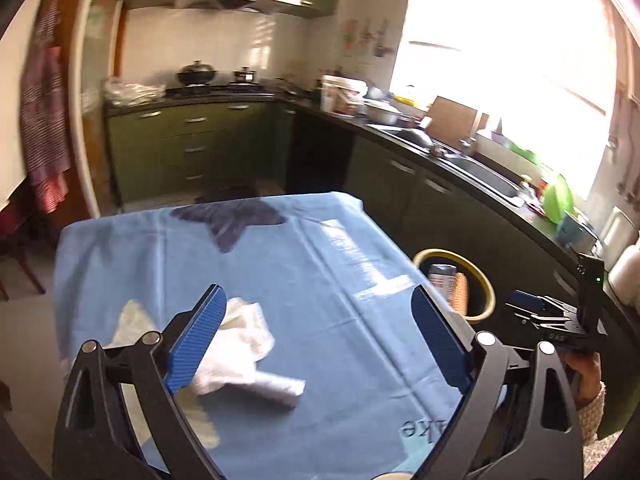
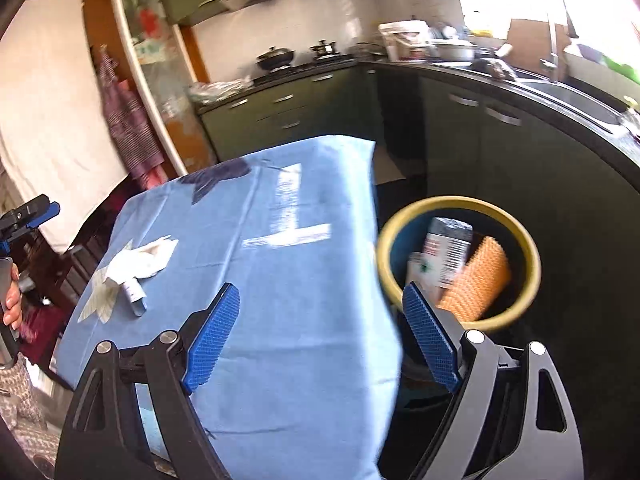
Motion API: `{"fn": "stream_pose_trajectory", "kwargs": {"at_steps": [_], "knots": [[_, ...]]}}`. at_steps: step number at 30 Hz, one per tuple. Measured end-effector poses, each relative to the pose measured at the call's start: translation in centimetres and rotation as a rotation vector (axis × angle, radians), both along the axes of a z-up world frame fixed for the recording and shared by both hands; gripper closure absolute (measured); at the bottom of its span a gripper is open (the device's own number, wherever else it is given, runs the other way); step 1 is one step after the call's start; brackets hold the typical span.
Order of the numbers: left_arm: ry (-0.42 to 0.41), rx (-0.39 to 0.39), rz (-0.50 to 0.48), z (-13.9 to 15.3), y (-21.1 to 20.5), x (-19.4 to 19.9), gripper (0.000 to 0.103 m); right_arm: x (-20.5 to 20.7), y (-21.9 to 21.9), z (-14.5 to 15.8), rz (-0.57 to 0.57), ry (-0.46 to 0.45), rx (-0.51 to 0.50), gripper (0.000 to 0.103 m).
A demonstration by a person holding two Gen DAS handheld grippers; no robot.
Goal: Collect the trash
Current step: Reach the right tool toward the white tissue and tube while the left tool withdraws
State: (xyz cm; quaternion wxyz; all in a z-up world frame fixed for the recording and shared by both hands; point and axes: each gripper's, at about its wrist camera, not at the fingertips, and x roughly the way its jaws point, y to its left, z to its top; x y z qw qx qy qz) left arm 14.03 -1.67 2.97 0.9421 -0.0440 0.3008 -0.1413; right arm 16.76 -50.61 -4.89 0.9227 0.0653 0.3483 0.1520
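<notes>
the left gripper (image 1: 316, 336) hangs spread wide and empty over the blue tablecloth (image 1: 320, 264), a crumpled white tissue (image 1: 244, 344) lying just beside its left finger, long axis slanting toward the near right. the right gripper (image 2: 320, 336), also spread and empty, is farther off, nearer the yellow-rimmed bin (image 2: 532, 264) beside the table.

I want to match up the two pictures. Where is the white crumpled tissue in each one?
Left wrist view: the tissue lies low and left of middle on the blue tablecloth, right beside the left finger of the open left gripper.
Right wrist view: the tissue lies at the left, near the cloth's left edge, far from the open right gripper.
Shared landmark: the yellow-rimmed bin beside the table.
</notes>
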Motion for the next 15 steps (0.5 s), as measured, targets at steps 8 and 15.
{"fn": "stream_pose_trajectory", "kwargs": {"at_steps": [8, 15], "knots": [[0.055, -0.059, 0.207, -2.9, 10.3, -4.5, 0.012, 2.7, 17.3, -1.6, 0.408, 0.047, -0.054, 0.021], [0.084, -0.112, 0.212, -4.2, 12.2, -5.2, 0.012, 4.2, 26.6, -4.6, 0.599, 0.078, -0.196, 0.031]]}}
